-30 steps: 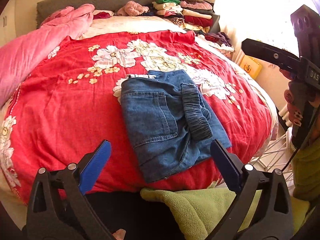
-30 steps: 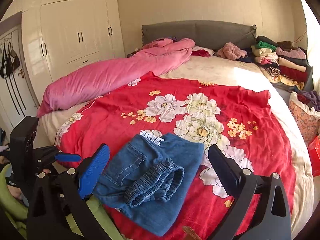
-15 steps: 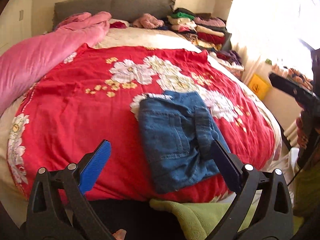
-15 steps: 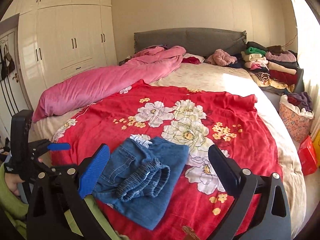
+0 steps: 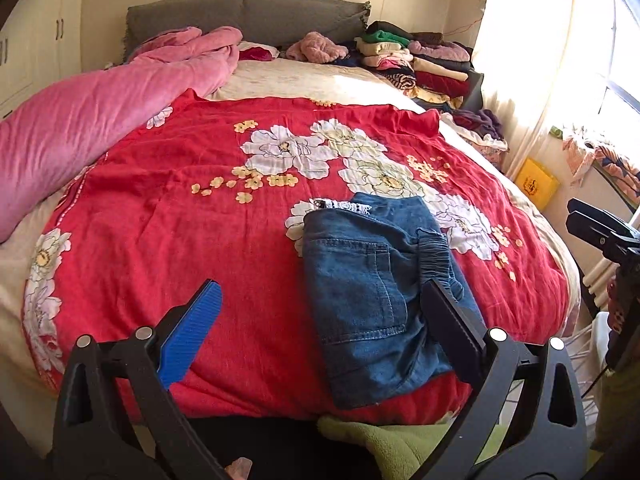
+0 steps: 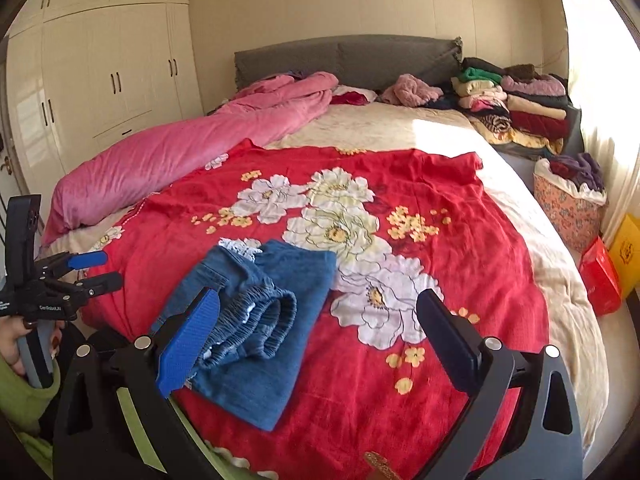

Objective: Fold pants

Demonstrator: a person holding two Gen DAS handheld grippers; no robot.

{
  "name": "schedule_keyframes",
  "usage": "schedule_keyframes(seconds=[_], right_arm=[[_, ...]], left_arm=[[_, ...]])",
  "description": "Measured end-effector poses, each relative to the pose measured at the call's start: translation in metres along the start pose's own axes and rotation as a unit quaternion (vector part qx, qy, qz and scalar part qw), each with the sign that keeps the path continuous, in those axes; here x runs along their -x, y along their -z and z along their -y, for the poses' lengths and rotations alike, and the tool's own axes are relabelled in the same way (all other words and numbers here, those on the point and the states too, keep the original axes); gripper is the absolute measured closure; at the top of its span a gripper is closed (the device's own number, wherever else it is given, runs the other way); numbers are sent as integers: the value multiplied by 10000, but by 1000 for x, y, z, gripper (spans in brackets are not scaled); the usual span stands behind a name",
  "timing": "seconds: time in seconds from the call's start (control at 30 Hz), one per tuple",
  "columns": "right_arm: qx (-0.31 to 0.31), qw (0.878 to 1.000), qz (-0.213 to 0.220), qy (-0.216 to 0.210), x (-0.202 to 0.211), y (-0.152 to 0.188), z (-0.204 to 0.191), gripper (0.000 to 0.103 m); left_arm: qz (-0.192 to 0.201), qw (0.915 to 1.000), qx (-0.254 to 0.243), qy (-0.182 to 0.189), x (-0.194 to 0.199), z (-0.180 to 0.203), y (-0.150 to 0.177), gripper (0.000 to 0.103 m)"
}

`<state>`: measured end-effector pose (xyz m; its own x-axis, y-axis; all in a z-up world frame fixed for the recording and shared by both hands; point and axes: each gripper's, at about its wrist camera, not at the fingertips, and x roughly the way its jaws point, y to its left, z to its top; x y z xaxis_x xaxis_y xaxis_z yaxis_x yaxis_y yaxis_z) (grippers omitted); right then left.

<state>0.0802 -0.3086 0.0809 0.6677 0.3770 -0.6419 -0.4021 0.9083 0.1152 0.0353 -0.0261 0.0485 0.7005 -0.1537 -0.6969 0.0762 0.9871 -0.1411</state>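
Left wrist view | pants [image 5: 372, 300] folded on red blanket [image 5: 200, 240] | left gripper [image 5: 320, 320] agape, empty | right gripper [image 6: 318, 332] agape, empty

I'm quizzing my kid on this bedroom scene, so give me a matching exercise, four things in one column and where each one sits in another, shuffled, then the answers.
Things:
1. folded jeans
2. pink duvet
3. stack of folded clothes
4. red box

Places:
A. on the floor beside the bed
B. bunched along the side of the bed nearest the wardrobe
C. piled at the head of the bed, window side
D. lying on the red floral cover near the foot of the bed

Pairs: 1-D, 2-B, 3-C, 4-A
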Motion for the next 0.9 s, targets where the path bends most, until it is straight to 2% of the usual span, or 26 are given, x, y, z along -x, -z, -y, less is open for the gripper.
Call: schedule_keyframes(seconds=[0.53, 0.8, 0.83, 0.87, 0.9], right_arm=[[-180, 9965, -796, -192, -58, 20, 0, 5], [-265, 9920, -1150, -457, -90, 31, -5, 6], [-270, 9916, -1171, -484, -93, 32, -6, 8], [-282, 9911, -1194, -522, -97, 32, -6, 18], [-298, 9905, -1219, -566, -101, 32, -7, 23]], left_arm=[[-487, 9988, 65, -64, -44, -2, 8, 10], [-690, 9975, 108, 60, -66, -1, 11, 10], [-703, 9974, 118, 107, -69, -1, 10, 10], [-718, 9973, 110, 132, -72, -1, 10, 10], [-742, 9971, 81, 149, -77, 0, 10, 10]])
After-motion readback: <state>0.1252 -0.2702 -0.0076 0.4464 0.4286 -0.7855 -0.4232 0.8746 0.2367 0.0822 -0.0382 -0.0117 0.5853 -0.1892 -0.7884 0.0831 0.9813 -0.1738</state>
